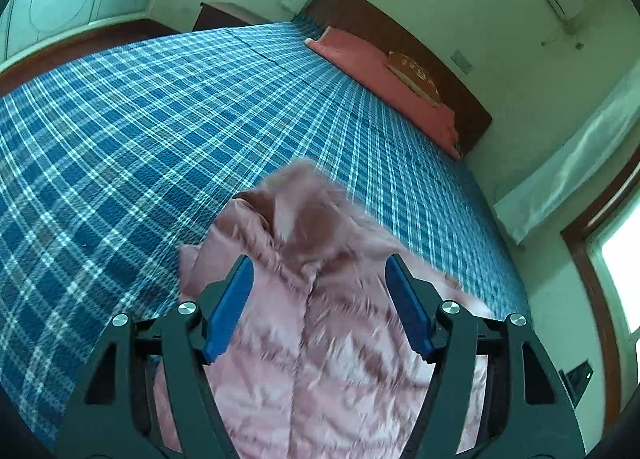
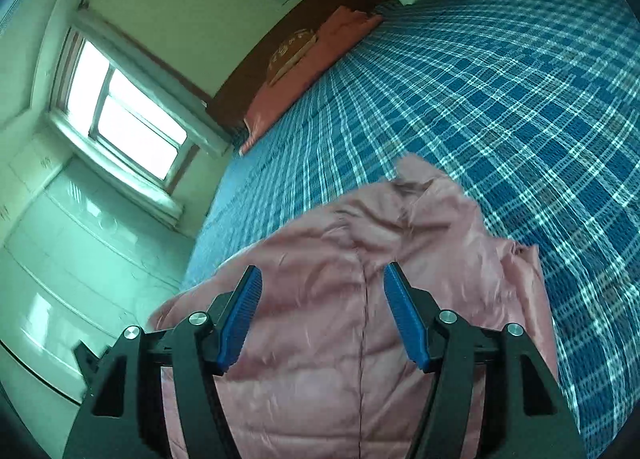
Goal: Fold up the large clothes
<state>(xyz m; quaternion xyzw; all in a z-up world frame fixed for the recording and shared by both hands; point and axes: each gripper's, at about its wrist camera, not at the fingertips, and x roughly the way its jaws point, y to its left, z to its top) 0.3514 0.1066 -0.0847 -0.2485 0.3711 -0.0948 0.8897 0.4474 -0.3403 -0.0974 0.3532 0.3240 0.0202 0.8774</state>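
A pink quilted puffer jacket (image 1: 320, 319) lies on the bed with the blue plaid cover (image 1: 160, 119), its front seam running away from me and its collar end at the far side. My left gripper (image 1: 319, 267) is open and empty, held above the jacket. In the right wrist view the same jacket (image 2: 360, 279) lies below my right gripper (image 2: 322, 279), which is also open and empty, with its blue pads on either side of the seam. The near end of the jacket is hidden behind both grippers.
A red pillow (image 1: 384, 79) with a small patterned cushion (image 1: 414, 73) lies against the dark wooden headboard (image 1: 400, 43). A window (image 2: 128, 111) and white cabinet (image 2: 60, 259) stand beside the bed. Bare plaid cover (image 2: 520, 79) stretches beyond the jacket.
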